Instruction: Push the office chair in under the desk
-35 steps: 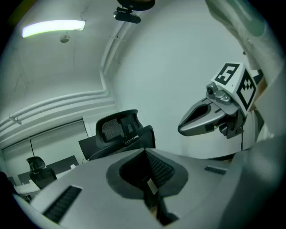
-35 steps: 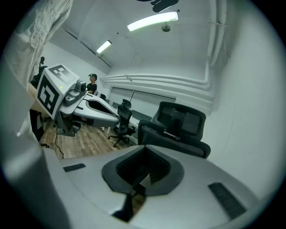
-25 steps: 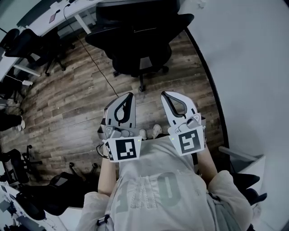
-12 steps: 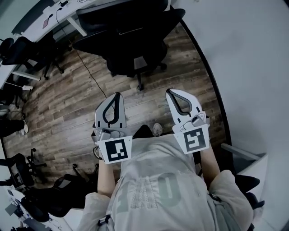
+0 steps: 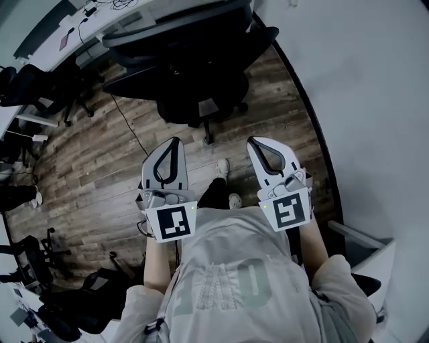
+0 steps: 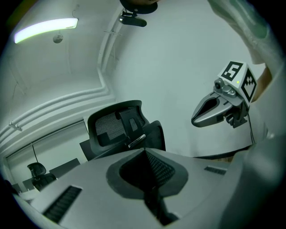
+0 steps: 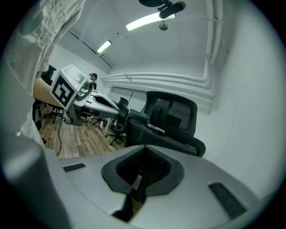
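Office chair (image 5: 201, 74) | base legs seen only in head view | left gripper (image 5: 173, 145), right gripper (image 5: 257, 143) fingers closed, empty

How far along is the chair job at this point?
Done: nothing visible. The office chair stands with its base out on the wood floor, near the desk. In hand: the left gripper and right gripper, both shut and empty, point at the chair without touching it. Left: reach the chair and push it under.

Two grippers (image 5: 174, 143) (image 5: 252, 142); one chair (image 5: 198, 74) straight ahead; one desk (image 5: 114, 17) beyond it.
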Demonstrator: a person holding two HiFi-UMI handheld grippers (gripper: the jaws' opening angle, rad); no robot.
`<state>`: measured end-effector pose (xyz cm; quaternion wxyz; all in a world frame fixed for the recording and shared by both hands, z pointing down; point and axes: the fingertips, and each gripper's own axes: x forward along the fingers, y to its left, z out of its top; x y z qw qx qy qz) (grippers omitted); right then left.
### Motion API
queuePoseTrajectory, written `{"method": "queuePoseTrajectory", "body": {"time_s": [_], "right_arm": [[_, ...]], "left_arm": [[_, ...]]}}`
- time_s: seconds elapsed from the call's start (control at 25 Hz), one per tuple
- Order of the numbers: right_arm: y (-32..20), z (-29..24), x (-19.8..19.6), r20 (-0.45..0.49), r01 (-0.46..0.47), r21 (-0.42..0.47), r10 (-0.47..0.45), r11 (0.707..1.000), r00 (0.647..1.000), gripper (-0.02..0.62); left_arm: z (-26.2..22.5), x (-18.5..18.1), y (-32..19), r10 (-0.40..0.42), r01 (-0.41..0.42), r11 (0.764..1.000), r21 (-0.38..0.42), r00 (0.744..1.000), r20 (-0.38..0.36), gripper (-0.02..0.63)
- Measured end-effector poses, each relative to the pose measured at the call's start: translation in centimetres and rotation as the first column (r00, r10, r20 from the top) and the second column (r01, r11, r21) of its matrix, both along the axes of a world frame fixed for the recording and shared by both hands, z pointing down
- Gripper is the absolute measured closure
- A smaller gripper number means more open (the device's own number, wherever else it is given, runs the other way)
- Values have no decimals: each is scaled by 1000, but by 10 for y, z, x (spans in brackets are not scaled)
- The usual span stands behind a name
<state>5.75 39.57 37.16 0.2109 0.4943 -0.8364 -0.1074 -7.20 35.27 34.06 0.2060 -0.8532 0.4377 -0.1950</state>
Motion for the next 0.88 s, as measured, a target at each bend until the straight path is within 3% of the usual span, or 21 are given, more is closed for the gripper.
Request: {"method": "queuePoseTrajectory", "body": {"time_s": [0.28, 0.48, 0.56, 0.68, 0.88], "right_arm": [[-74, -19, -8, 7, 16, 35, -16, 999, 1000, 574], [-118, -31, -19, 11, 73, 34, -73, 997, 997, 574], [-134, -34, -23, 47, 74, 47, -76, 996, 996, 574], [-149, -40, -29, 181, 34, 62, -44, 998, 983, 574], [-169, -45, -16, 229, 19, 22, -24, 1000, 973, 574]], "left_arm": [[-13, 7, -63, 27, -26, 999, 25, 999, -46, 589], [-12, 1, -100, 0, 0, 1000, 3, 995, -96, 589], [-8, -5, -113, -15, 13, 1000, -16, 992, -125, 589], [2, -16, -124, -33, 25, 998, -59, 991, -133, 589], [-2, -22, -145, -50, 39, 996, -81, 990, -130, 589]]}}
